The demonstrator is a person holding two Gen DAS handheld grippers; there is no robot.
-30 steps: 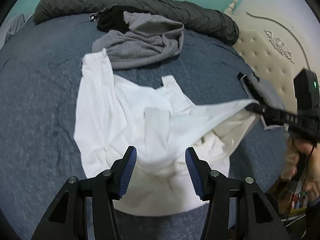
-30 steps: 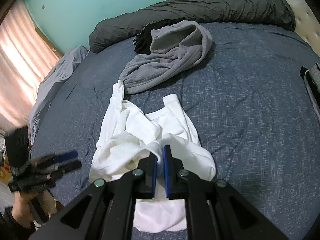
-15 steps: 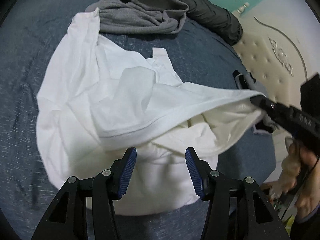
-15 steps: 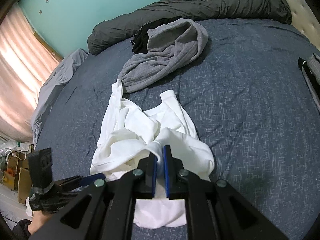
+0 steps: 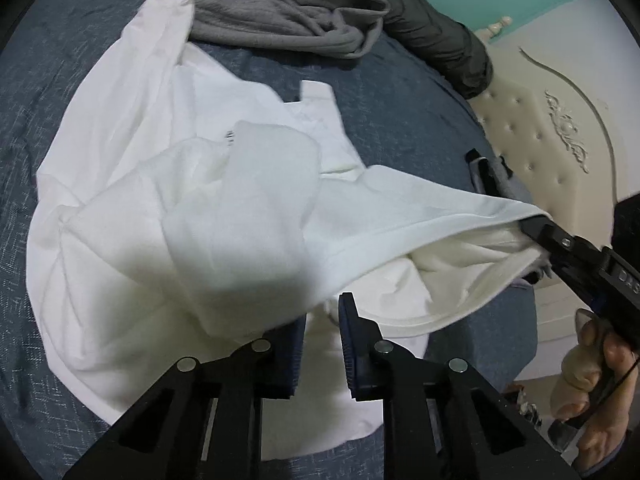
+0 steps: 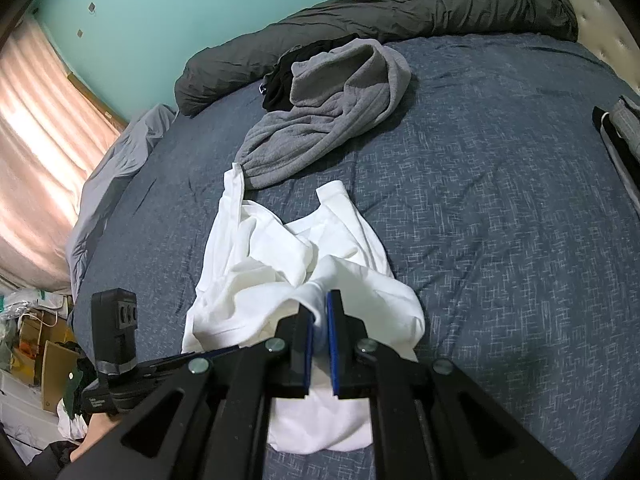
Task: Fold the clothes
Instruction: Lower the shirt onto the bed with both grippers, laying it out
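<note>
A crumpled white shirt (image 5: 200, 200) lies on the blue bedspread (image 6: 500, 200). My left gripper (image 5: 322, 320) is low over the shirt's near part and its jaws are closing. A fold of the shirt drapes over the left finger, white cloth shows in the narrow gap, and the pads stand apart. My right gripper (image 6: 320, 320) is shut on a bunched edge of the white shirt (image 6: 300, 272). In the left wrist view the right gripper (image 5: 536, 226) pulls that hem taut out to the right. The left gripper (image 6: 216, 354) reaches the shirt's left side.
A grey hoodie (image 6: 328, 120) and a black garment (image 6: 288, 76) lie beyond the shirt, a dark rolled duvet (image 6: 400, 12) behind them. Folded dark items (image 6: 616, 128) sit at the bed's right edge by the cream headboard (image 5: 540, 140). A hand (image 5: 592, 360) holds the right gripper.
My left gripper has come down and forward onto the shirt and its jaws have narrowed from wide apart. A fold now covers its left finger. The right gripper has kept still, holding the hem.
</note>
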